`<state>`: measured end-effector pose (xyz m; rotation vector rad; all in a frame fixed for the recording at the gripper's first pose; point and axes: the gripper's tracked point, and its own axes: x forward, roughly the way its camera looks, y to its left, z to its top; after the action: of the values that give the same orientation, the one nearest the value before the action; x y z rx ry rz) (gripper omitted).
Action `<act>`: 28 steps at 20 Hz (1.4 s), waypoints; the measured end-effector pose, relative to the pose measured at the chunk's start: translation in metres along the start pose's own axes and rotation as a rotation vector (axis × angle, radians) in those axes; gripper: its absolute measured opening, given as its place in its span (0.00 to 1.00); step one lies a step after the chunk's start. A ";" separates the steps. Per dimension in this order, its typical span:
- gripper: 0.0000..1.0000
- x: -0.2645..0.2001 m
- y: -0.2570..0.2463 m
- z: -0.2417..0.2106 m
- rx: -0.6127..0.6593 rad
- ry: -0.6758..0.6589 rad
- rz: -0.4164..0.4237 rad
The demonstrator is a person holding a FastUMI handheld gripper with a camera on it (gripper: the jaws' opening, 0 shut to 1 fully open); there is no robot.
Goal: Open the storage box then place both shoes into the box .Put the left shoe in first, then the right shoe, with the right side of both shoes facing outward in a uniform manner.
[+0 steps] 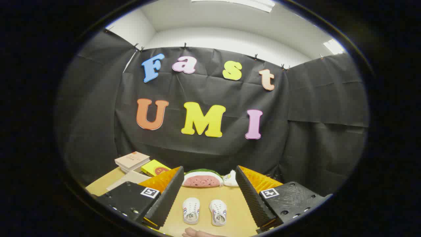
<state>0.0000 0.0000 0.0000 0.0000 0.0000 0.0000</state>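
Tongs (210,194) released, fingers spread wide, holding nothing. Two small white shoes (204,212) lie side by side on the tan desk (230,200), between the fingers and below them, long axes running away from the camera. Soft-looking fabric, striped sides. Watermelon-slice cushion (202,178) beyond; possibly a fingertip (197,233) nearest

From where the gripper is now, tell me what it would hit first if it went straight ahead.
The gripper is open, and the two white shoes lie on the table between its fingers. Straight ahead it would probably pass above them and meet the watermelon-slice toy first, though depth is unclear.
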 end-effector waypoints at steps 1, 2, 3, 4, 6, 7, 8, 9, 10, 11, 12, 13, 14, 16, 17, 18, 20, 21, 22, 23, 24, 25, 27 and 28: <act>0.95 0.002 -0.003 0.000 0.010 0.001 0.000; 0.95 0.004 -0.003 -0.001 0.019 0.005 0.005; 0.95 0.007 -0.006 0.000 0.020 0.005 0.000; 0.95 0.009 -0.009 0.003 0.023 0.000 0.001; 0.95 0.013 -0.013 0.006 0.035 -0.009 0.003; 0.95 0.014 -0.014 0.006 0.040 -0.010 0.005; 0.95 0.015 -0.016 0.004 0.042 -0.008 0.006; 0.95 0.014 -0.019 0.004 0.044 -0.008 0.006; 0.95 0.014 -0.022 0.001 0.049 -0.006 0.008; 0.95 0.015 -0.023 -0.002 0.054 0.001 0.012; 0.95 0.015 -0.025 -0.007 0.056 0.007 0.015; 0.95 0.016 -0.028 -0.011 0.057 0.015 0.018; 0.95 0.017 -0.030 -0.015 0.059 0.023 0.020; 0.95 0.021 -0.038 -0.020 0.070 0.035 0.025; 0.95 0.023 -0.041 -0.022 0.074 0.039 0.029; 0.95 0.027 -0.045 -0.026 0.078 0.045 0.030; 0.95 0.038 -0.049 -0.035 0.084 0.067 0.038; 0.95 0.044 -0.050 -0.040 0.091 0.083 0.046; 0.95 0.053 -0.048 -0.047 0.100 0.104 0.063; 0.95 0.061 -0.045 -0.054 0.107 0.130 0.086; 0.95 0.071 -0.041 -0.063 0.107 0.156 0.103; 0.95 0.080 -0.037 -0.070 0.112 0.181 0.129; 0.95 0.098 -0.024 -0.085 0.126 0.229 0.185; 0.95 0.107 -0.014 -0.096 0.132 0.261 0.217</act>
<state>0.1065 -0.0145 -0.0956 0.1321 0.2607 0.2170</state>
